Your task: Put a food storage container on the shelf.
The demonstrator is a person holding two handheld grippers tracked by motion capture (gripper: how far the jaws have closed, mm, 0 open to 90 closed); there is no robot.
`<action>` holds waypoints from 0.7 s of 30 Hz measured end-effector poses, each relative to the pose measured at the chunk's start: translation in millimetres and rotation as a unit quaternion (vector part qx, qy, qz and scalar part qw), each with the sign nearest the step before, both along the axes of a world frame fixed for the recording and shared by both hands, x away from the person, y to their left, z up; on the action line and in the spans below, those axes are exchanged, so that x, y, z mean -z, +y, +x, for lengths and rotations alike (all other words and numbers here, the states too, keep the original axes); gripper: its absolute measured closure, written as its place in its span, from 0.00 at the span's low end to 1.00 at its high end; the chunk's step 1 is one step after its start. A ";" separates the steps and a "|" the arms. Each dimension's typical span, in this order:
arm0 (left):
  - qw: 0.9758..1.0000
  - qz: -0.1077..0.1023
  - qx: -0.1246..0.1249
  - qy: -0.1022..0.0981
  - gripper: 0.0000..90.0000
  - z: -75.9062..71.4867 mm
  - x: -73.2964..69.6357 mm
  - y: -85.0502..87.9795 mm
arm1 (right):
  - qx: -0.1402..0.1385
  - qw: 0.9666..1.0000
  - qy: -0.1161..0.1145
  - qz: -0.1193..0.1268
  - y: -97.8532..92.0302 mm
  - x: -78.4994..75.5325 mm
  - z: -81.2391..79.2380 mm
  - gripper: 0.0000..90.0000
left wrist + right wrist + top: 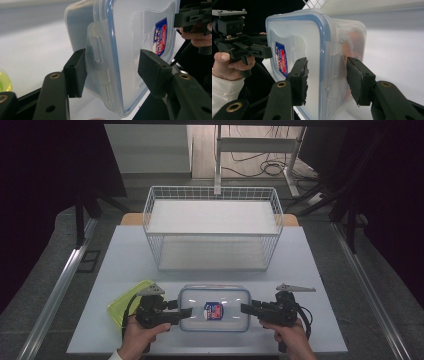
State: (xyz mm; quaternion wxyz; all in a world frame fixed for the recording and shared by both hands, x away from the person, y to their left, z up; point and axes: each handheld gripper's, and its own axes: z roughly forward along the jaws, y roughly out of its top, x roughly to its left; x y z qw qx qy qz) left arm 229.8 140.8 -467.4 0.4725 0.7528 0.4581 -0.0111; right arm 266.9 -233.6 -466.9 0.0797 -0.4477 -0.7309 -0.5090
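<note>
A clear plastic box (220,296) with a blue-rimmed lid and a red-and-blue sticker (213,311) lies near the table's front edge. My left gripper (189,314) is at its left end and my right gripper (245,308) at its right end, both turned on their sides. In the left gripper view the jaws (112,72) straddle the end latch flap (96,60); one pad rests against the flap and the other stands just off the lid. In the right gripper view the jaws (325,80) bracket the box (294,32) at its other end. Something orange (354,42) shows through the wall.
A yellow-green lid or tray (125,306) lies on the table left of my left hand. A white wire basket (212,192) with a shelf stands at the back of the grey table (310,270). Dark curtains and metal rails flank both sides.
</note>
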 end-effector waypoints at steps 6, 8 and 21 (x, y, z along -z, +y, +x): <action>1.000 -0.001 -0.007 -0.019 0.47 4.3 -23.6 4.2 | -0.007 1.000 -0.026 -0.003 4.6 -25.0 6.9 0.59; 1.000 -0.001 -0.010 -0.028 0.47 7.0 -34.0 5.2 | -0.009 0.999 -0.036 -0.002 5.8 -34.7 11.4 0.59; 0.997 -0.007 -0.020 -0.076 0.47 30.7 -95.6 8.3 | -0.013 0.996 -0.093 0.003 9.6 -99.3 36.8 0.59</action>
